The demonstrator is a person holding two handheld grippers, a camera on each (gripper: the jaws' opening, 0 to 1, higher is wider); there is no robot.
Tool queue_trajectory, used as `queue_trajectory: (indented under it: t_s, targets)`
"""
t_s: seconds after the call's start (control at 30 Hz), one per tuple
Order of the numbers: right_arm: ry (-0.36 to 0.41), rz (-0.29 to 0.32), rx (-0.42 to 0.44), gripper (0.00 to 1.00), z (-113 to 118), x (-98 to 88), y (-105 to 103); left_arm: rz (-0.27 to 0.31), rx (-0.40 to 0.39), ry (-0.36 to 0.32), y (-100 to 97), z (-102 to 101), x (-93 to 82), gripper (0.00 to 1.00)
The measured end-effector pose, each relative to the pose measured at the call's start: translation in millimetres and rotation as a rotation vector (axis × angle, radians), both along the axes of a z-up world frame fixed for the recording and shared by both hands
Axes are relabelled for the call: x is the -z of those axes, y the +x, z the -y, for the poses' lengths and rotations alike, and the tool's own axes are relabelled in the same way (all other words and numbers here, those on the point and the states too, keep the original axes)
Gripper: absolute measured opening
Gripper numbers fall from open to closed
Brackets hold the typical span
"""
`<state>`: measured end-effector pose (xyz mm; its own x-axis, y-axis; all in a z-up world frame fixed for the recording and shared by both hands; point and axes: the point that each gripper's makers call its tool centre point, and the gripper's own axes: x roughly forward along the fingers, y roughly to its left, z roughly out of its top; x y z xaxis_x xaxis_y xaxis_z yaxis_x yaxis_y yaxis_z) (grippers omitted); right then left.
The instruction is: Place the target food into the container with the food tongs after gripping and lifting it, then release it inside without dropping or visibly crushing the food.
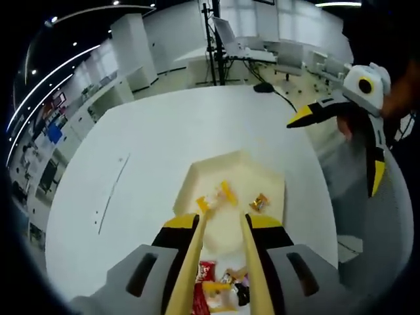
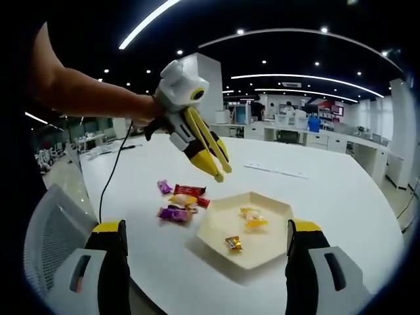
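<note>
Overhead, the left claw (image 1: pixel 223 220) grips tongs (image 1: pixel 252 262), their tips apart above the tray (image 1: pixel 197 174), while the right claw (image 2: pixel 207 252) gapes wide, holding nothing.

Table (image 2: pixel 315 197): smooth matt white. Tray (image 2: pixel 216 233): pale, matt, paper-like. Sweets (image 2: pixel 177 203): glossy crinkled foil wrappers. Tongs (image 1: pixel 252 262): smooth, wood-coloured. Chair back (image 2: pixel 49 243): grey mesh cloth. Cable (image 2: pixel 111 177): black, smooth.
</note>
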<state>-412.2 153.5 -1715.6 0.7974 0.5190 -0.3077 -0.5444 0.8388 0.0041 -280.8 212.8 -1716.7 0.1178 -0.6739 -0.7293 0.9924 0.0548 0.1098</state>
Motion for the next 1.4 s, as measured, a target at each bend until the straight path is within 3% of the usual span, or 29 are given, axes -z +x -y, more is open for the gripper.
queue_trajectory:
  t_s: [0.07,0.13,0.2,0.27,0.6,0.67,0.9,1.1,1.23,1.37,1.4]
  targets:
    - [0.001,0.001,0.001,0.99,0.0,-0.2,-0.1,0.012,0.027,-0.013,-0.9,-7.9,-0.4,0.24]
    - [0.001,-0.002,0.000,0.99,0.0,0.5,0.0,-0.021,0.005,-0.006,0.6,-19.9,3.7,0.24]
    - [0.002,-0.003,-0.003,0.99,-0.7,0.6,-0.2,0.014,0.007,0.004,5.8,-32.0,6.2,0.24]
    - [0.000,-0.006,-0.007,0.99,-1.4,1.3,-0.5,-0.002,-0.003,0.003,5.7,-40.9,7.5,0.24]
    - [-0.007,-0.014,-0.015,0.99,-3.0,3.3,-1.1,0.029,-0.041,0.025,17.0,-96.2,18.4,0.24]
    - [-0.012,-0.014,-0.016,0.99,-3.2,3.7,-1.1,0.018,-0.048,0.028,16.1,-104.7,21.5,0.24]
    - [-0.023,-0.031,-0.018,0.99,-3.9,8.0,-1.1,0.076,-0.071,0.014,28.2,-130.6,23.5,0.24]
    - [-0.028,-0.036,-0.012,0.99,-3.2,9.3,-0.8,0.061,-0.077,0.016,34.2,-150.2,30.4,0.25]
    - [-0.029,-0.038,-0.009,0.99,-2.4,9.7,-0.3,0.068,-0.061,0.055,38.0,-165.2,39.1,0.25]
    - [-0.025,-0.041,-0.003,0.99,-1.0,10.1,0.5,0.125,-0.043,0.168,46.1,-191.7,56.2,0.25]
    - [-0.027,-0.043,-0.001,0.99,-0.9,10.4,0.5,0.108,-0.047,0.154,44.9,-192.2,58.5,0.25]
